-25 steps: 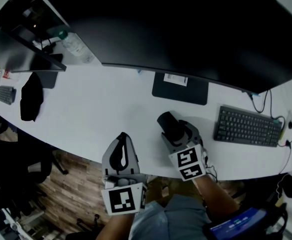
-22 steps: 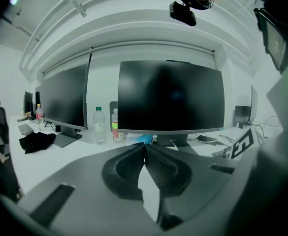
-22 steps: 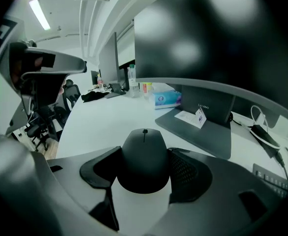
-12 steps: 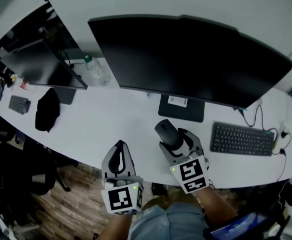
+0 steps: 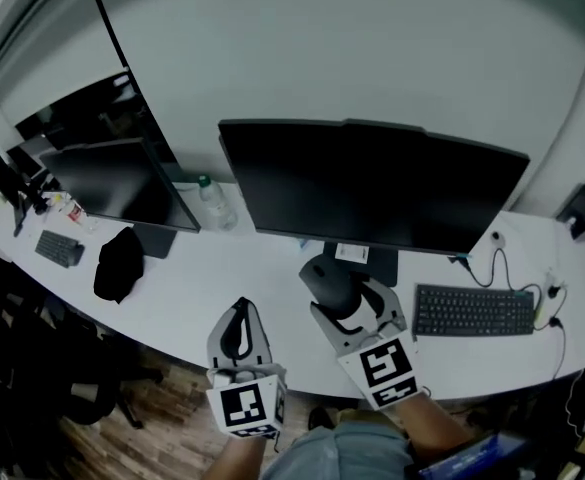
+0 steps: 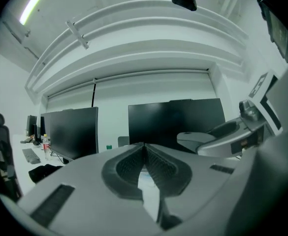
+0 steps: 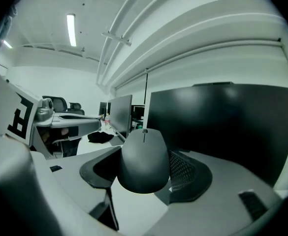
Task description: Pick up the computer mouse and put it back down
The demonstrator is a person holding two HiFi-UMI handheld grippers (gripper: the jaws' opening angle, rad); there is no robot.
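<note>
The right gripper (image 5: 338,298) is clamped on the computer mouse (image 5: 321,274), pads on its two sides, w/ the nose sticking out past the jaw tips toward 12 o'clock. In the right gripper view the mouse sits up in the air w/ the big monitor (image 5: 372,183) as backdrop, so it's off the desk (image 5: 222,268). The left gripper (image 5: 238,328) is at 9 o'clock of the right one, near but apart. Its jaws are pressed together at the tips w/ nothing btwn them, and it hangs over the desk's front edge. From the mouse, the monitor's lower edge and stand base (image 5: 370,259) lie close at 12–1 o'clock, the tightest spot. The keyboard (image 5: 472,311) is at 3 o'clock, well apart, w/ cables (image 5: 502,266) trailing to the desk's right end. Bare desktop runs from 9 to 11 o'clock, the widest free patch. Past it are a black cloth bundle (image 5: 119,263) at 9 o'clock, a water bottle (image 5: 212,203) at 10–11 o'clock and a 2nd monitor (image 5: 122,178) at 10 o'clock. A small keyboard (image 5: 60,248) sits near the far left edge. The front edge of the desk curves from lower left to lower right, w/ wood floor (image 5: 162,418) and a dark chair (image 5: 12,368) below it at 7–8 o'clock.
</note>
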